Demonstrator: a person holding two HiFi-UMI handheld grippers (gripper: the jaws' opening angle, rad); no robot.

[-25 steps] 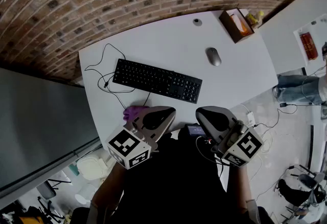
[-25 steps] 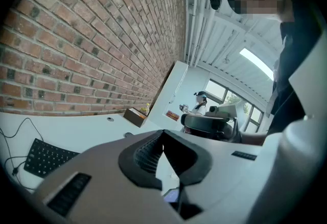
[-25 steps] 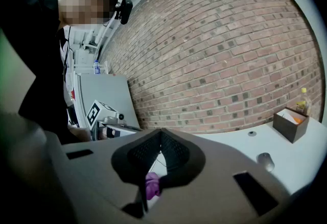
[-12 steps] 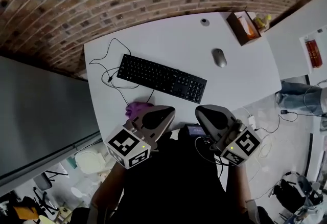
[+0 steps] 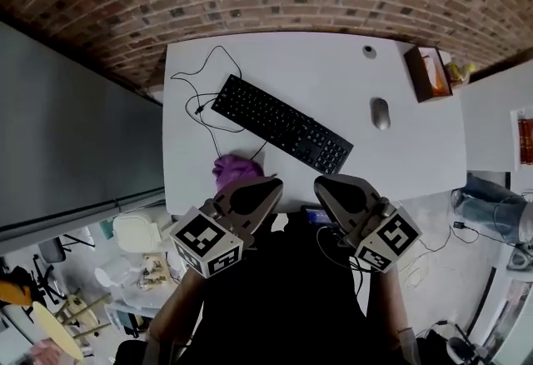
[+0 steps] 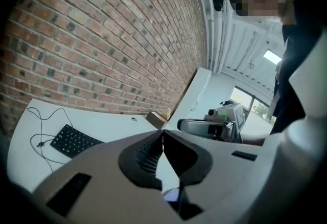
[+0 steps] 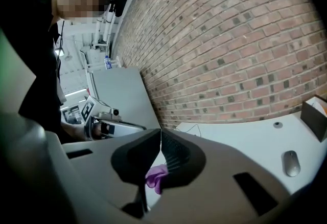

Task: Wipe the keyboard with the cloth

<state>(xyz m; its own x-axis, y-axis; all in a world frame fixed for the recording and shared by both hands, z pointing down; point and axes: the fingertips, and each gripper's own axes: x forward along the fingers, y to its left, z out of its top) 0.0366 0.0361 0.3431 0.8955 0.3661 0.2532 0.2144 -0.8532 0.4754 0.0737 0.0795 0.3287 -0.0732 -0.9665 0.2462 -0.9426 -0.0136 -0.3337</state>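
Note:
A black keyboard lies slantwise on the white table, and it also shows at the left of the left gripper view. A crumpled purple cloth lies near the table's front edge, just below the keyboard's left part. My left gripper hovers at that edge right beside the cloth, jaws shut and empty. The right gripper is level with it, further right, also shut on nothing. In the right gripper view the cloth peeks out below the closed tips, lying on the table beyond them.
A grey mouse lies right of the keyboard. A brown open box and a small round object sit at the back right. The keyboard's cable loops over the table's left part. A grey panel stands to the left.
The head view has swung, so the table and keyboard now appear further right and more slanted. Both grippers stay shut at the near edge, the left one closer to the cloth.

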